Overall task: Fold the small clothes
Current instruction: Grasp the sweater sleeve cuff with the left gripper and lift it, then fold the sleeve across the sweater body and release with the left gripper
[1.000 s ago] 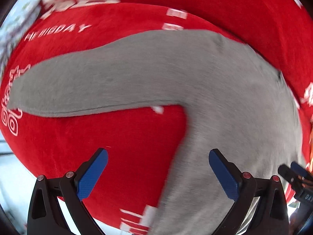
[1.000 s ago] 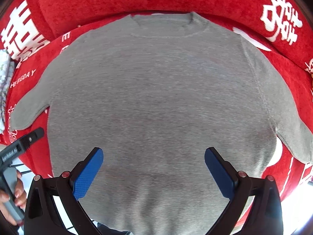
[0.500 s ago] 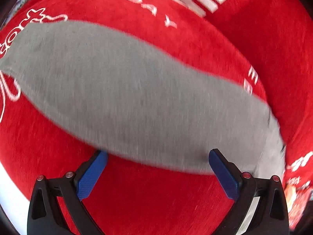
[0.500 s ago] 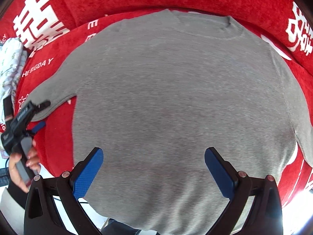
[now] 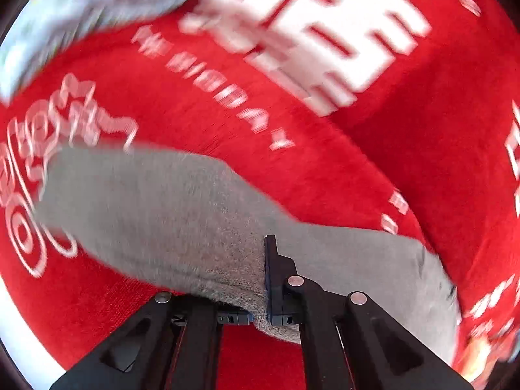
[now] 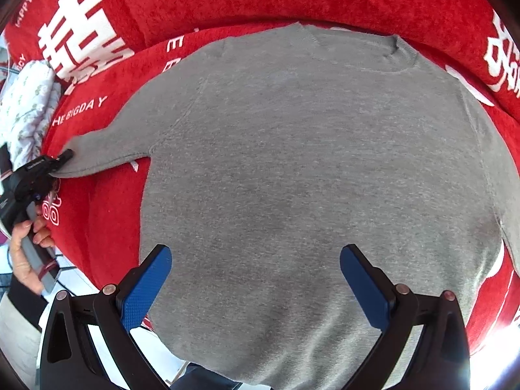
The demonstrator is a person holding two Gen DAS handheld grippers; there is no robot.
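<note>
A grey sweater [image 6: 308, 178] lies flat, face up, on a red cover, collar at the far side. Its left sleeve [image 6: 107, 152] stretches out to the left. My left gripper [image 5: 263, 292] is shut on the edge of that sleeve [image 5: 169, 221], with knit bunched between the jaws. It also shows in the right wrist view [image 6: 55, 162] at the sleeve's cuff end, held by a hand. My right gripper [image 6: 255, 279] is open and empty, hovering over the sweater's lower body near the hem.
The red cover [image 6: 107, 221] has white lettering and large white characters [image 5: 308, 32]. A white patterned cloth [image 6: 29, 110] lies at the far left. The cover's front edge drops off below the hem.
My left gripper has closed on the sleeve; half a second ago it was open above it. The right gripper has drifted slightly right and stays open.
</note>
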